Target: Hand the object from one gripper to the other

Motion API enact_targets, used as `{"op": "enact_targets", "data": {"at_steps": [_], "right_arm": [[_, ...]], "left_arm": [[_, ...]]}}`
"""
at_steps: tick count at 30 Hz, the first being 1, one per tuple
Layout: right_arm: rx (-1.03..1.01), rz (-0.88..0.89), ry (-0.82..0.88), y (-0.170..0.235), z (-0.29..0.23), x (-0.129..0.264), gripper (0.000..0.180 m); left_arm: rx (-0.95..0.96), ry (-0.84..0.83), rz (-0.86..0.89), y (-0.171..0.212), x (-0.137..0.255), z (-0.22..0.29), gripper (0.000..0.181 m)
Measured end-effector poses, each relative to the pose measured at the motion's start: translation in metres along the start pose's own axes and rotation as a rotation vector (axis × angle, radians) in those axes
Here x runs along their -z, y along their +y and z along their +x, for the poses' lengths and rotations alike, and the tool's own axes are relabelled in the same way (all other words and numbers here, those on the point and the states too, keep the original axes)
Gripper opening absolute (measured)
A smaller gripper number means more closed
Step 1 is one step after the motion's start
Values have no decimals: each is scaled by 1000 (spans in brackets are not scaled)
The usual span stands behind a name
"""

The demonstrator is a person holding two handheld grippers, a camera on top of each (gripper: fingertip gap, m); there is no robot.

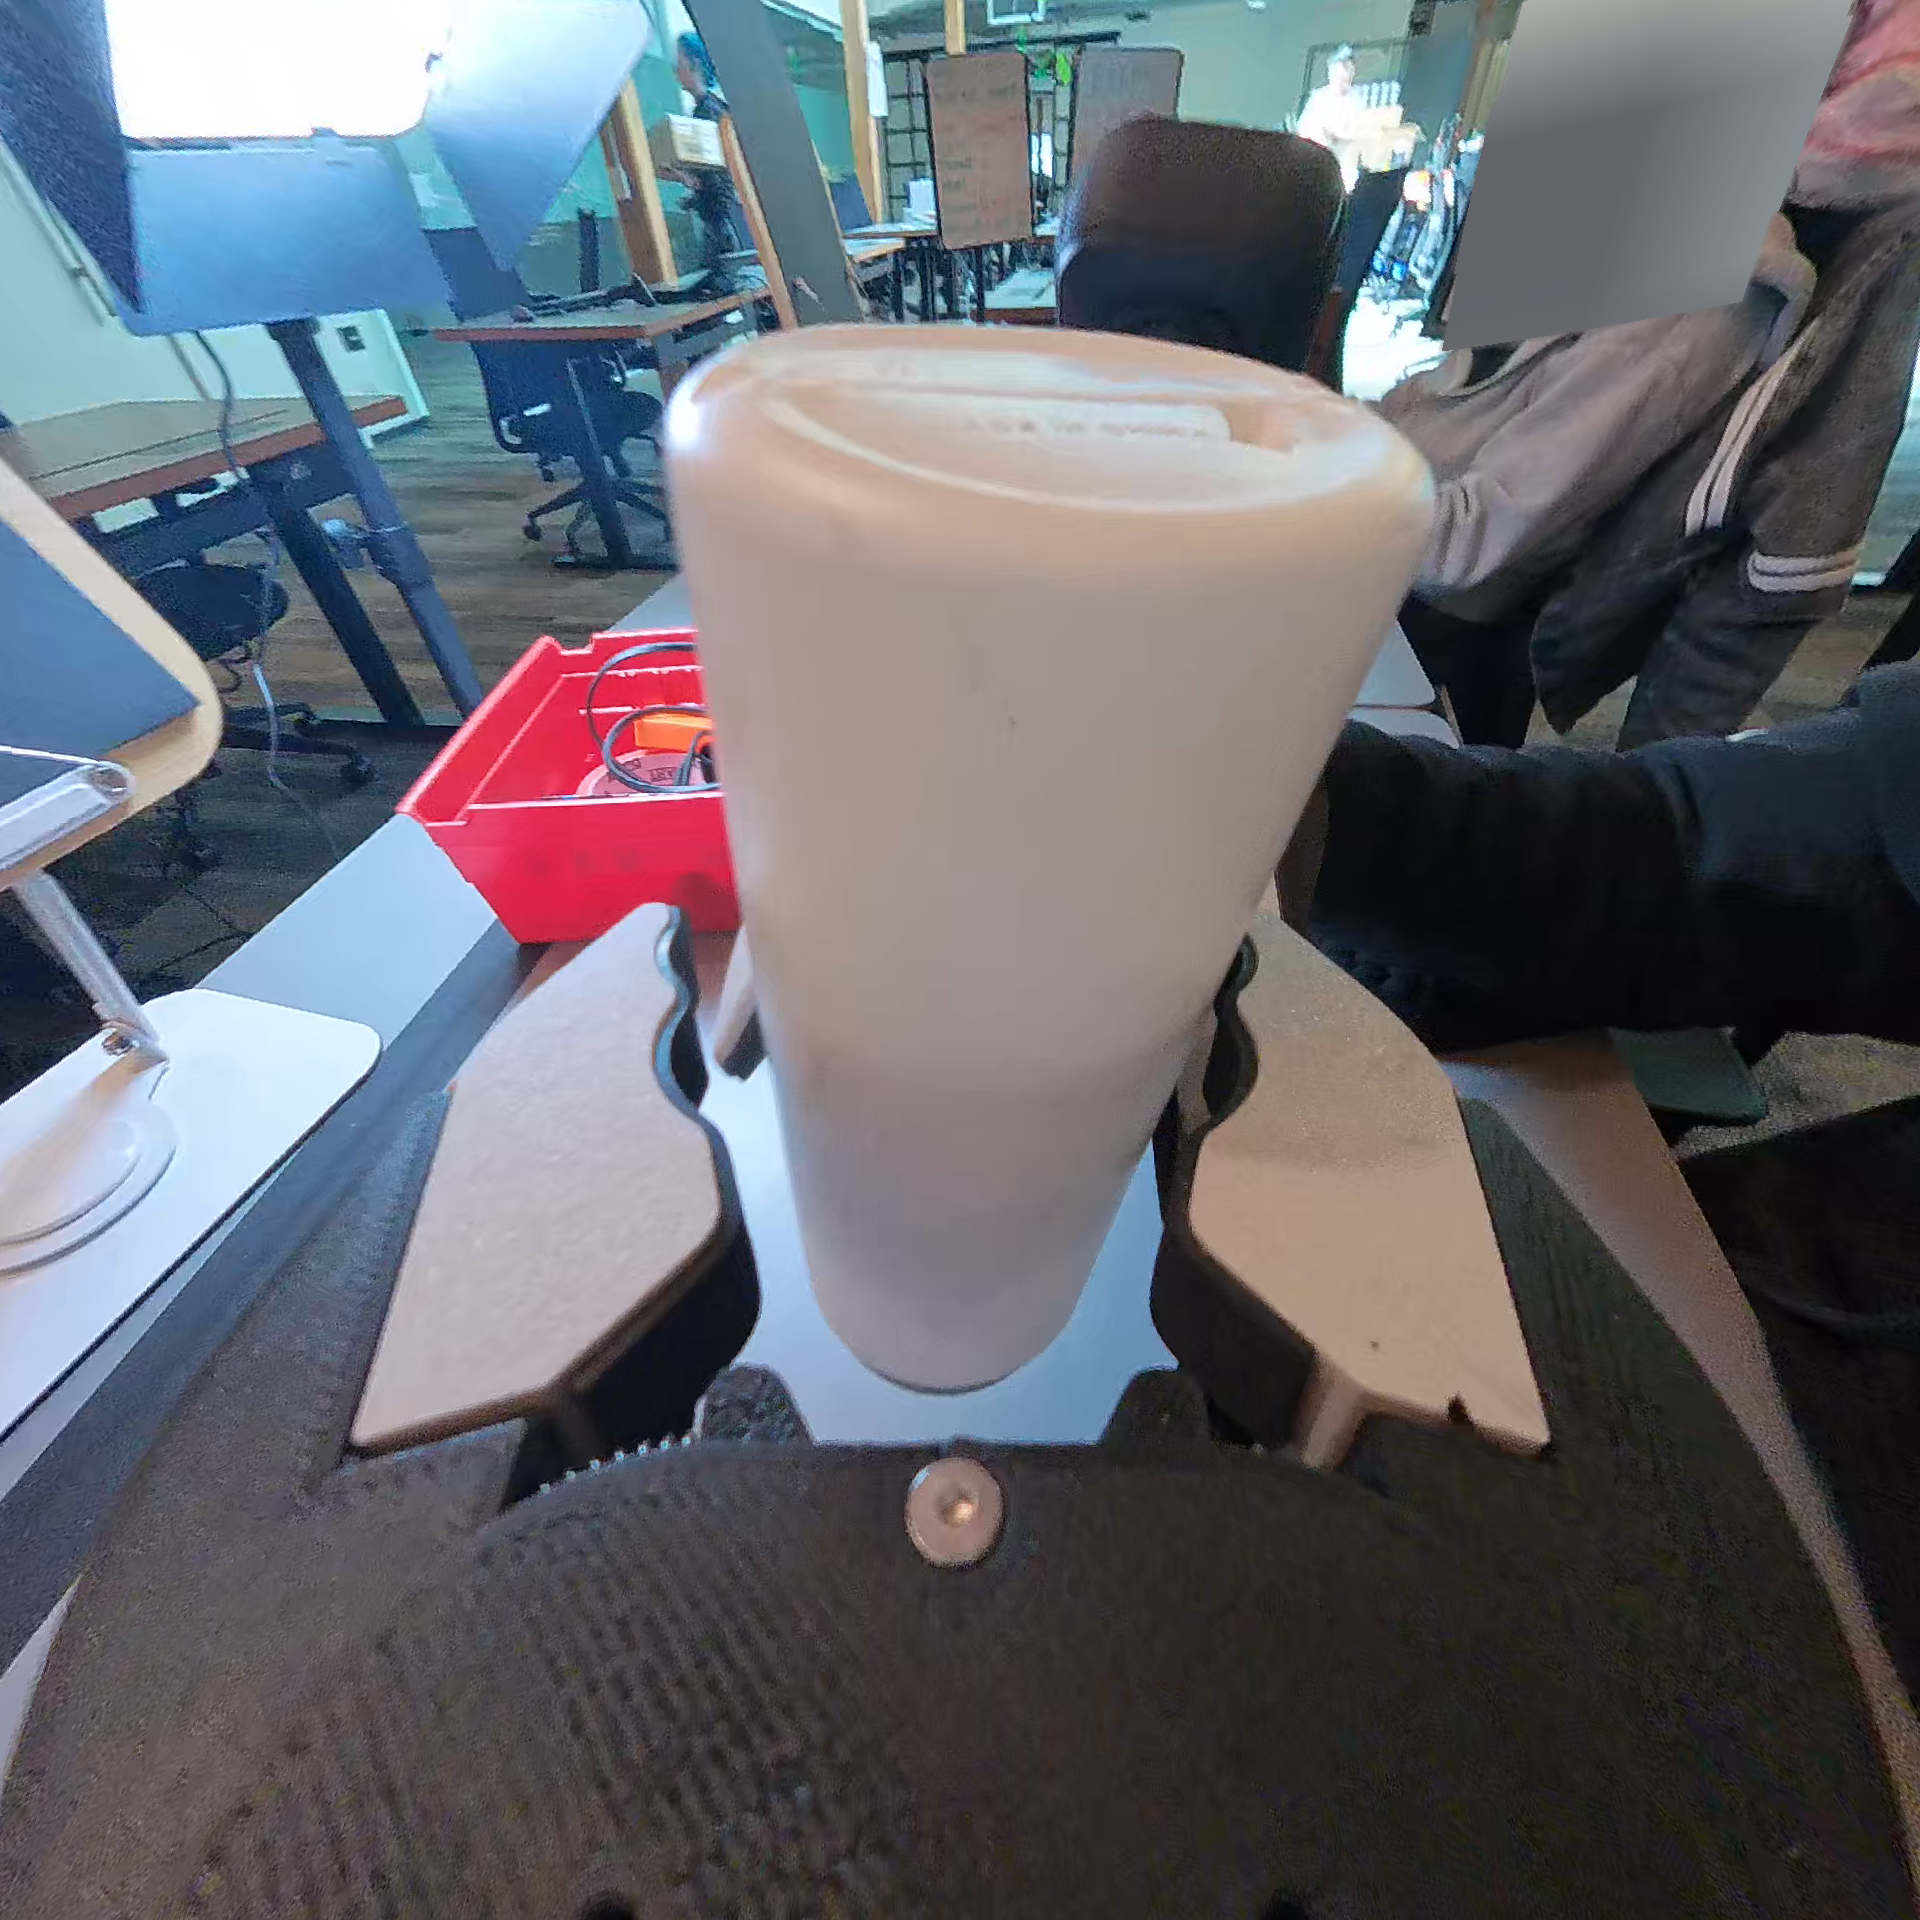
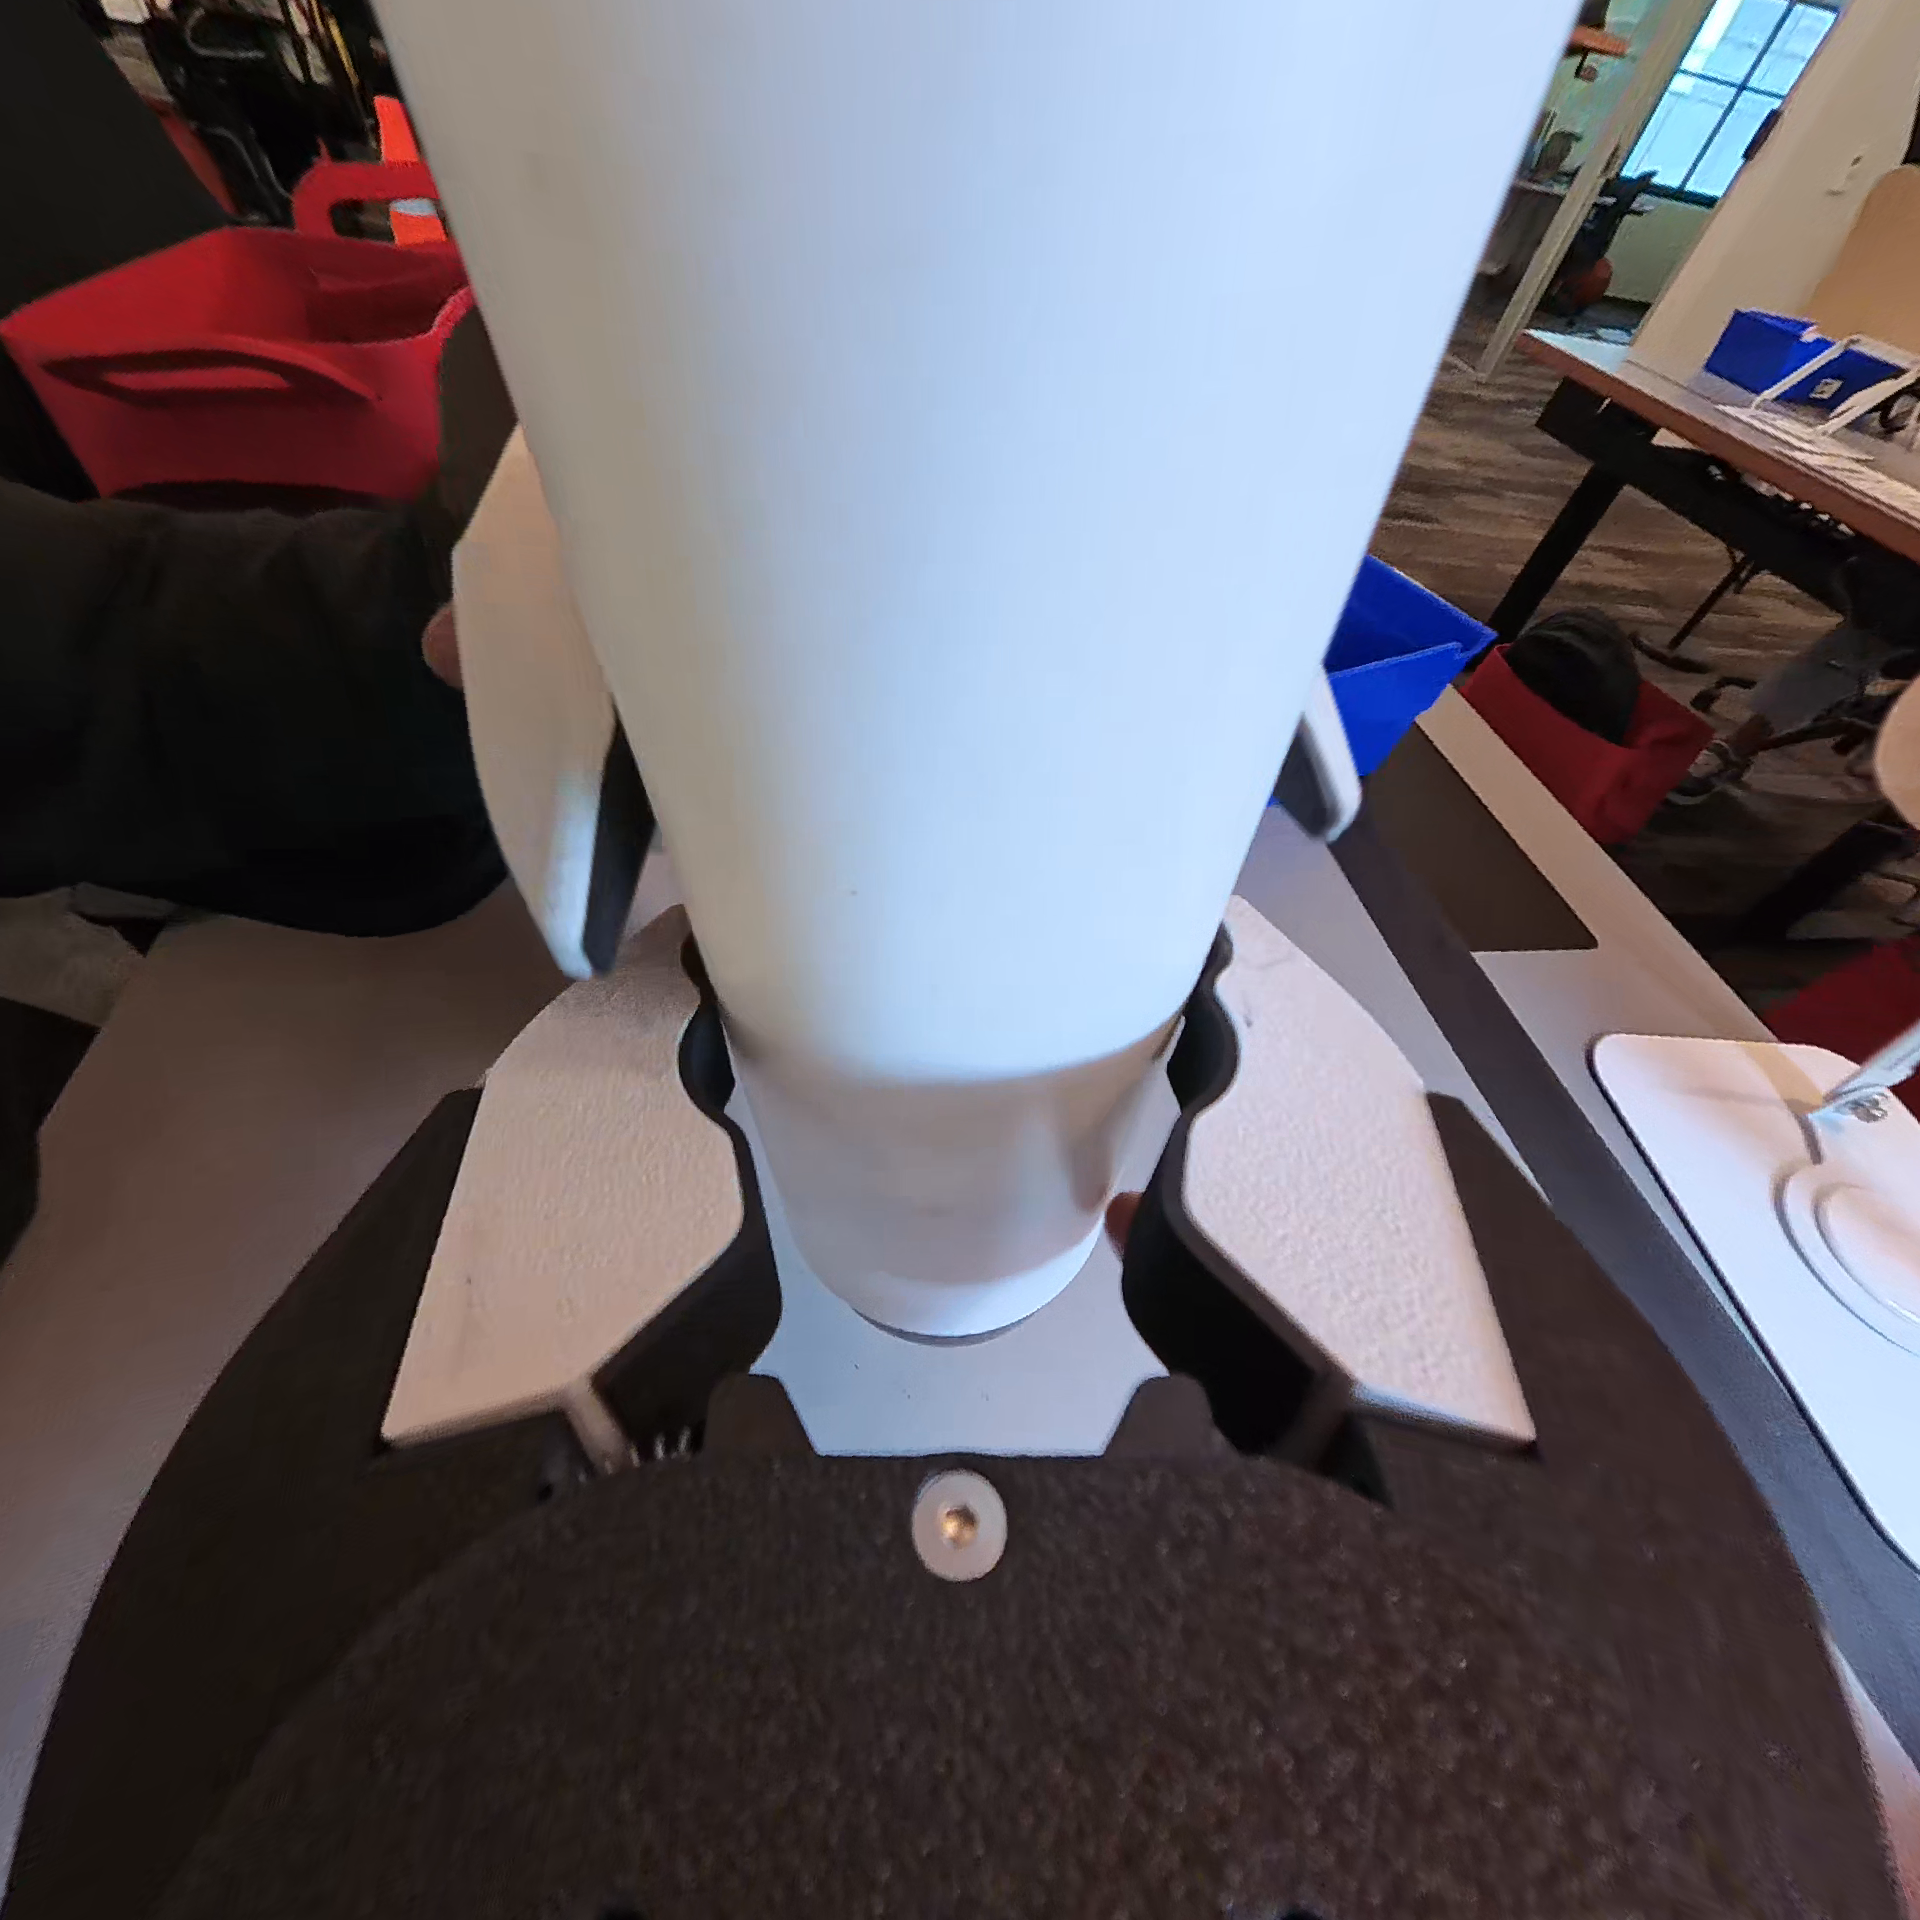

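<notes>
A: Why two claws on one cup (image 1: 1039, 779)?

B: Mid-handover. The left claw (image 1: 961, 1029) is clamped around its body; the right claw (image 2: 951, 1023) pinches the narrow end, so neither can drop it.

A: Any differences between views?

B: The left view shows the cup's flat end beyond its claw; the right view shows the other claw's fingers (image 2: 540, 748) ahead.

Bright daylight; a lamp panel (image 1: 260, 62) glares white at eleven o'clock. The near tumbler (image 1: 1039, 831) is blurred, and edges bend fisheye-style.
</notes>
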State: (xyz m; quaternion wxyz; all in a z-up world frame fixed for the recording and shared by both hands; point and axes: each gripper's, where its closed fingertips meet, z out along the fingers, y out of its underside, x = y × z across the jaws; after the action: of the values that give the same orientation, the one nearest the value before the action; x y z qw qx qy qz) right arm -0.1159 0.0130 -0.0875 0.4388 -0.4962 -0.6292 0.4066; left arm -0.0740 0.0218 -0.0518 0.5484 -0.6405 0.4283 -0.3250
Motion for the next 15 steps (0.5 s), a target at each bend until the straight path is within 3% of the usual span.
{"op": "enact_targets", "data": {"at_steps": [2, 7, 8, 15], "right_arm": [[5, 0, 5, 1, 0, -1, 85], [5, -6, 51, -2, 7, 4, 86], [15, -8, 70, -3, 11, 8, 95], [-98, 225, 130, -42, 42, 81, 94]], "left_arm": [[-29, 2, 8, 0, -4, 4, 87], [-19, -22, 12, -2, -2, -2, 87], [-16, -34, 15, -3, 0, -6, 86], [49, -48, 7, 4, 11, -22, 87]]}}
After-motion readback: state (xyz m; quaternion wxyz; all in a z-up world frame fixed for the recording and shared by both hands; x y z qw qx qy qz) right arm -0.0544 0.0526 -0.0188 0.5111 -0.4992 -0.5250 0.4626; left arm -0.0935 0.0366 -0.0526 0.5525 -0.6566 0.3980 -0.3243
